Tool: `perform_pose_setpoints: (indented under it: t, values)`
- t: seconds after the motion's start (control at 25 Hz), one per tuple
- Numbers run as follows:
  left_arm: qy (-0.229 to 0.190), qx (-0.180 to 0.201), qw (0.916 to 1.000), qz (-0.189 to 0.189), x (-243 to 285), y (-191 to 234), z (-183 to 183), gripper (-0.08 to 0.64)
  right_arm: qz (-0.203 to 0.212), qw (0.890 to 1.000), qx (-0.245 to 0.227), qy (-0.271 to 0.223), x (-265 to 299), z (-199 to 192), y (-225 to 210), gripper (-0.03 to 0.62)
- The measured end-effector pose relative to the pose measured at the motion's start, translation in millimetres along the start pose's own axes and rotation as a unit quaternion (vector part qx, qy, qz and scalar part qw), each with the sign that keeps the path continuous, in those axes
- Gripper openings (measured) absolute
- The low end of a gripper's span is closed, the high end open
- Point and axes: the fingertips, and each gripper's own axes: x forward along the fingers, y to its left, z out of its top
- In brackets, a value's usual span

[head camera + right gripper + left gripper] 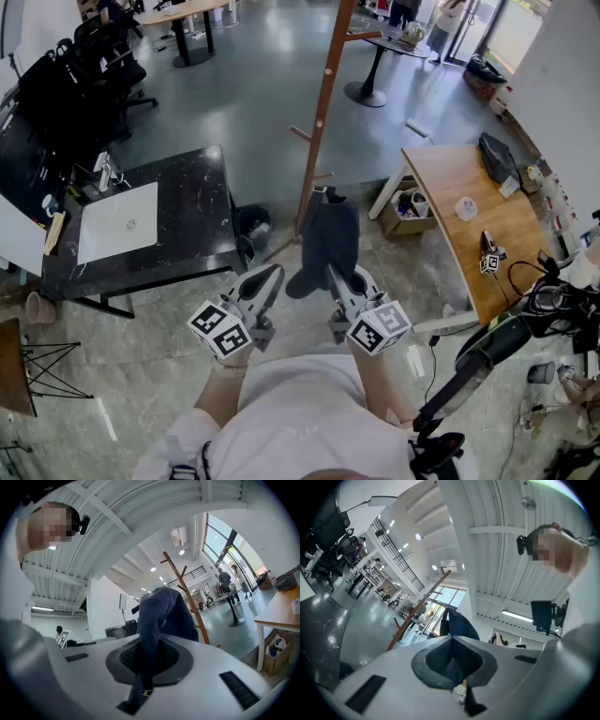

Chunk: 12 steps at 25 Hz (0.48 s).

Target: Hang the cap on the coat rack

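Note:
A dark navy cap hangs in the air in front of me, held between both grippers. My right gripper is shut on it; in the right gripper view the cap rises out of the closed jaws, its strap buckle showing low in the slot. My left gripper sits at the cap's left edge, and the left gripper view shows dark cloth pinched between its closed jaws, with the cap above them. The wooden coat rack stands just beyond the cap, its pegs bare.
A black marble table stands to the left, with a black bin beside it. At the right are a wooden desk and a box of items under it. Black office chairs stand at far left. A round pedestal table lies beyond.

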Motion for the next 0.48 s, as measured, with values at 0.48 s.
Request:
perform_pose_setpoints:
  t: [0.48]
  values:
    - [0.003, -0.004, 1.0000, 0.008, 55.7, 18.8, -12.9, 0.009, 0.012, 1.000, 0.008, 0.012, 20.8, 6.6, -53.9, 0.031]
